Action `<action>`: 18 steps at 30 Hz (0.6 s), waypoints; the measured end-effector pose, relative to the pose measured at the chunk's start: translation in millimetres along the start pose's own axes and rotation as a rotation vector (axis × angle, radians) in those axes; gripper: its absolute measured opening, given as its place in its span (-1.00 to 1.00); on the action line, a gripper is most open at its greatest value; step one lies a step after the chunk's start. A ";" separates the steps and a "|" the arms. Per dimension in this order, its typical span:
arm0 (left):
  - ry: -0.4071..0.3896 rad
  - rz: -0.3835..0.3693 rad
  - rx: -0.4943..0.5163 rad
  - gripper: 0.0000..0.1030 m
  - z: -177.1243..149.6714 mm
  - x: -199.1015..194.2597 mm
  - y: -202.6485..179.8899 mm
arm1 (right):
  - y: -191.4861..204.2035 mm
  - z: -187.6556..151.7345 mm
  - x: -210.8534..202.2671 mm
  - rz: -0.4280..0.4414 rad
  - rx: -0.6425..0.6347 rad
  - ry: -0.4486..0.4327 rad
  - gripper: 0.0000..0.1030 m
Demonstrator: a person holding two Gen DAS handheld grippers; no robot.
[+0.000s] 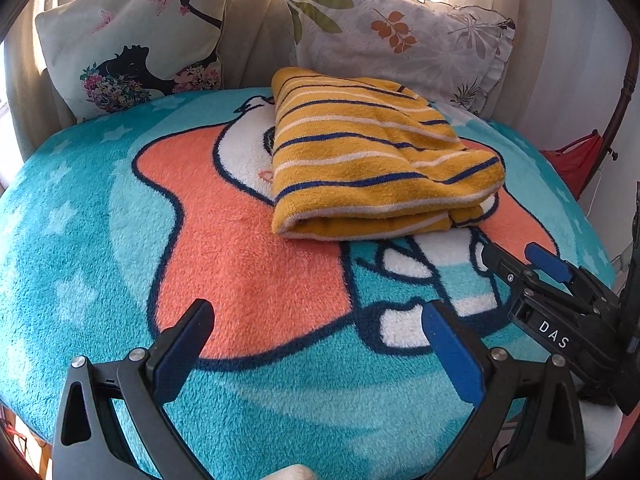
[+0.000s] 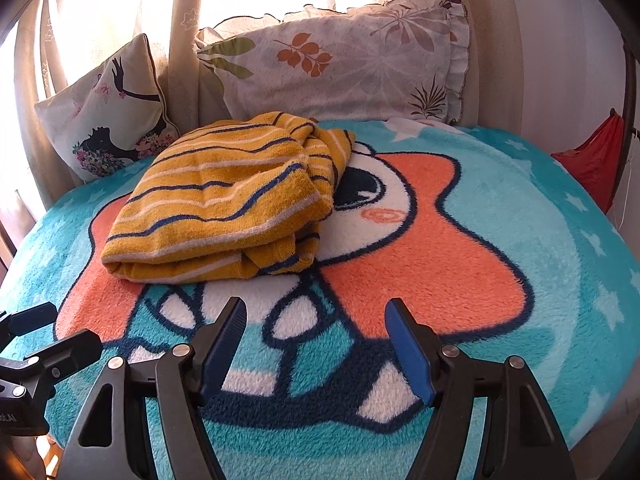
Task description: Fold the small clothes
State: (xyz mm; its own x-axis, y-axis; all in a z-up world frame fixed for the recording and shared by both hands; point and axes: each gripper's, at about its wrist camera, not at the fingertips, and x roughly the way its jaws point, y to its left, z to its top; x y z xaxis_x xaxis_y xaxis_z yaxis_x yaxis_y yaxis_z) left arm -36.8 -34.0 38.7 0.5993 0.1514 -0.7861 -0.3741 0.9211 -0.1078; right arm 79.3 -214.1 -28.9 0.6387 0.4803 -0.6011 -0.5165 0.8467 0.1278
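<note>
A yellow garment with blue and white stripes (image 1: 372, 156) lies folded in a thick bundle on the turquoise cartoon blanket (image 1: 80, 240). It also shows in the right wrist view (image 2: 228, 196), left of centre. My left gripper (image 1: 316, 312) is open and empty, held over the blanket in front of the garment. My right gripper (image 2: 316, 308) is open and empty, also short of the garment. The right gripper (image 1: 516, 254) shows at the right of the left wrist view, just right of the garment's near corner. The left gripper (image 2: 52, 328) shows at the left edge of the right wrist view.
Two pillows lean at the back: one with a black silhouette print (image 1: 132, 36) and one with leaf print (image 1: 400, 40). Curtains (image 2: 180, 20) hang behind them. A red cloth (image 2: 592, 164) hangs at the right, beside a dark pole (image 1: 628, 72).
</note>
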 end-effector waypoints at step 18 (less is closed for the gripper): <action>0.018 -0.006 -0.032 1.00 -3.0 7.2 11.7 | 8.7 -2.5 7.5 -0.013 -0.014 0.028 0.50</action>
State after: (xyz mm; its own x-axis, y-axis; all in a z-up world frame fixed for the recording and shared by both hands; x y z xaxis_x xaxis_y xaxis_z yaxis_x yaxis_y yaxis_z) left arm -39.0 -23.3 30.0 0.5889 0.1393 -0.7961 -0.3935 0.9098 -0.1319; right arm 78.2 -203.7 -34.2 0.6295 0.4625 -0.6244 -0.5162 0.8495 0.1089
